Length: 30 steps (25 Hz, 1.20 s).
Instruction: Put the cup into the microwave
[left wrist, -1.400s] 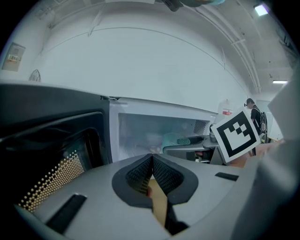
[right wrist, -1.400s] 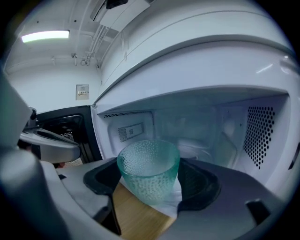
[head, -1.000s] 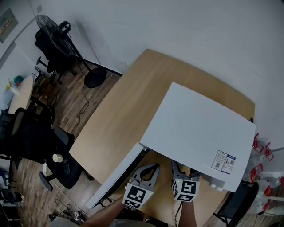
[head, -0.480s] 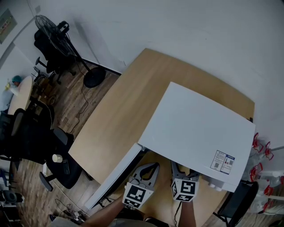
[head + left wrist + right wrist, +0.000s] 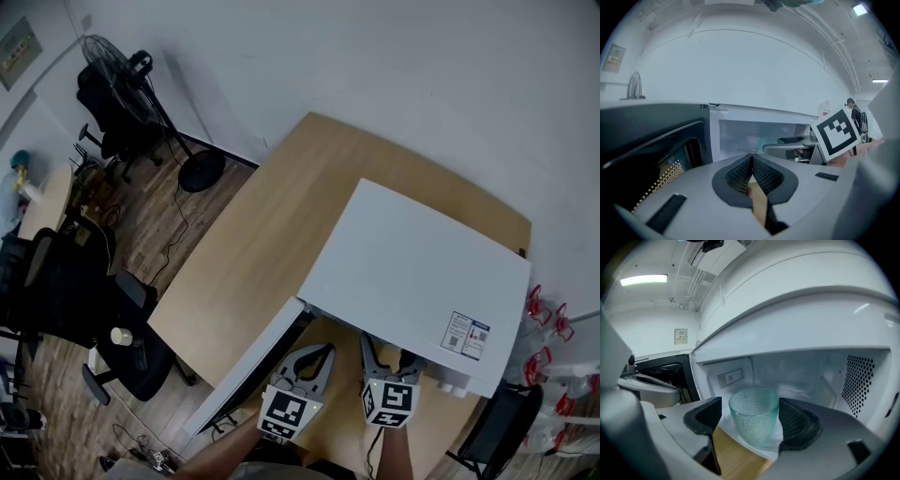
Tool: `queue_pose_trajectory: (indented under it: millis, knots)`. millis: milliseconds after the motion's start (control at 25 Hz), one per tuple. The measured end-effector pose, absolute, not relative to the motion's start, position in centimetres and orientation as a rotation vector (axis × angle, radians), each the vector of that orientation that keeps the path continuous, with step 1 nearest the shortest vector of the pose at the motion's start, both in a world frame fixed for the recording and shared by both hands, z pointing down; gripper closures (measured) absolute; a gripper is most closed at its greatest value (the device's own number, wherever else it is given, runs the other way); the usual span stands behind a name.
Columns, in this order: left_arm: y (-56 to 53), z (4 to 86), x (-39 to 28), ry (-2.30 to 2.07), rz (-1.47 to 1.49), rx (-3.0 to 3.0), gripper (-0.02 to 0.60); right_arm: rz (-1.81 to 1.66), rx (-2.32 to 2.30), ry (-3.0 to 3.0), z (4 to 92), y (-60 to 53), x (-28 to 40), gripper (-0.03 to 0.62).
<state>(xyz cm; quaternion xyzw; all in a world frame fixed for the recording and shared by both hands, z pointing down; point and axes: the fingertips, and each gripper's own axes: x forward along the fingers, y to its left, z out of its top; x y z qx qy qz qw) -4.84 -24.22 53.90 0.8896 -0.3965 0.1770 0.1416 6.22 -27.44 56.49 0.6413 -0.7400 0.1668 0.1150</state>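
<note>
Barely any change: right gripper (image 5: 748, 414) stays loosened round the cup (image 5: 753, 423) just inside the microwave (image 5: 417, 272); left gripper (image 5: 752, 159) clenched, empty; placing seems done.

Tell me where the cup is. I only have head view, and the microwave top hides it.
Observer: In the right gripper view, the cup is just inside the microwave, near the front edge of its floor.
Operator: Right gripper clamped on it?
Observer: It doesn't look clamped. The right gripper has its jaws apart on either side of the cup, with a gap on one side.
Operator: Left?
Observer: The left gripper has its jaws together with nothing between them.
</note>
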Motion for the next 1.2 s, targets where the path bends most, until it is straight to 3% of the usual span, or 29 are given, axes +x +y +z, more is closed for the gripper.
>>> queue_pose_trajectory:
  millis: [680,1200]
  knots:
    - [-19.4,49.2,-5.1,-1.19,0.433,2.648,0.56,0.403,1.904,-2.206,51.8,-21.0,6.0,0.23]
    - [-12.7,44.9,-3.9,-1.229,0.36,2.711,0.56,0.313,1.961,-2.225,47.0,-12.3,7.6,0.381]
